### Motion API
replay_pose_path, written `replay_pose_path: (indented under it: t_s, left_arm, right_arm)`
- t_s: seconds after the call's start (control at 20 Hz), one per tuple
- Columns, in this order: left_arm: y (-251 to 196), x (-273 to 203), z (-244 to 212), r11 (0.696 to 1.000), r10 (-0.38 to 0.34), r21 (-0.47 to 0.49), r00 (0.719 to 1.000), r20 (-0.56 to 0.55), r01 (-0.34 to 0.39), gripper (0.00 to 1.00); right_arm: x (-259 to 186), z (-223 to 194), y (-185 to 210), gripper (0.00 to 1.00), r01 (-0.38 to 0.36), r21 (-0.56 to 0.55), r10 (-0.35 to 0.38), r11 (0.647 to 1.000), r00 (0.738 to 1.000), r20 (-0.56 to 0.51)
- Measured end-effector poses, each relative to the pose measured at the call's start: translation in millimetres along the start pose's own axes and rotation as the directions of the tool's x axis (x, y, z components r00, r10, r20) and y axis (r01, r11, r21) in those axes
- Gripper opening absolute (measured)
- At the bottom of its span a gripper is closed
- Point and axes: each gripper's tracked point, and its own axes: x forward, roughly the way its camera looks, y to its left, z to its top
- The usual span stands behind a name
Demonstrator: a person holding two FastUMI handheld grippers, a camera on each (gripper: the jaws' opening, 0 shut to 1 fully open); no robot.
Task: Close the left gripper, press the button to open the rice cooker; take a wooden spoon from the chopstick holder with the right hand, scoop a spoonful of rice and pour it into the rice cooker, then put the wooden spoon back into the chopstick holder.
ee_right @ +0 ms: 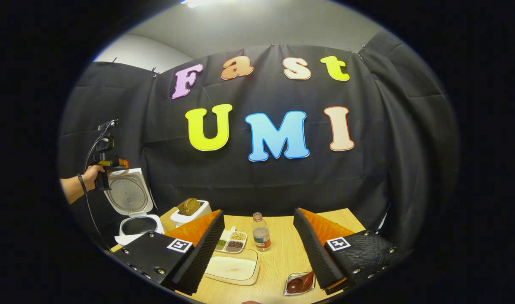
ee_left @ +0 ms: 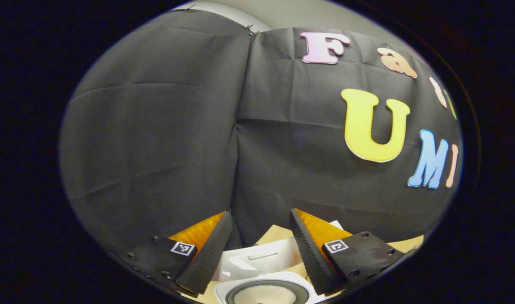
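The white rice cooker [ee_right: 132, 223] stands open at the table's left end, its lid [ee_right: 128, 194] tipped up. A hand holds my left gripper [ee_right: 107, 162] above and beside the lid. In the left gripper view my left gripper [ee_left: 260, 211] is open. Below it are the lid [ee_left: 257, 259] and the inner pot [ee_left: 265, 293], which has something pale and grainy in it. My right gripper [ee_right: 258, 211] is open and empty above the table's middle. A dark wooden spoon [ee_right: 298, 283] lies in a small clear holder near my right finger. A shallow tray of white rice [ee_right: 236, 268] sits by my left finger.
A divided dish of beans [ee_right: 232, 241] and a small bottle [ee_right: 261, 236] stand behind the rice tray. A white toaster with bread [ee_right: 192, 211] sits to the right of the cooker. The black cloth wall closes off the back of the wooden table [ee_right: 282, 257].
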Motion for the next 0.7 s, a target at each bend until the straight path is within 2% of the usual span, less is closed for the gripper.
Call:
replay_pose_path:
  t_s: [0.05, 0.1, 0.15, 0.25, 0.4, 0.5, 0.7]
  left_arm:
    - [-3, -2, 5, 1.000, -0.009, 0.007, 1.000, 0.027, 0.009, 0.97]
    - [-8, -5, 4, 1.000, -0.012, 0.006, 1.000, 0.008, 0.012, 0.95]
    - [-11, -7, 1, 1.000, -0.021, 0.015, 1.000, 0.011, 0.021, 0.99]
    - [-15, -19, -6, 0.999, -0.035, 0.003, 0.999, 0.004, 0.035, 0.96]
    - [-23, -45, -19, 0.999, -0.053, 0.005, 0.999, 0.000, 0.053, 0.98]
    - [-28, -60, -30, 0.999, -0.049, 0.000, 0.999, -0.001, 0.049, 0.95]
    - [-41, -89, -60, 0.999, -0.040, 0.002, 0.999, -0.011, 0.040, 0.96]
  right_arm:
    - [1, 2, 1, 0.99, -0.006, -0.006, 0.006, 1.000, 1.000, 0.000]
    - [1, 2, 2, 0.99, -0.011, -0.010, 0.011, 1.000, 1.000, -0.001]
    - [0, 5, 2, 0.99, -0.019, -0.009, 0.019, 1.000, 1.000, 0.003]
    - [0, 9, 4, 0.99, -0.034, -0.002, 0.034, 0.999, 0.999, 0.012]
    - [-6, 12, 1, 0.99, -0.053, 0.008, 0.053, 0.999, 0.998, 0.023]
    - [-9, 12, -3, 0.99, -0.059, 0.005, 0.059, 0.998, 0.998, 0.025]
    - [-20, 17, -17, 0.99, -0.050, 0.000, 0.050, 0.999, 0.998, 0.034]
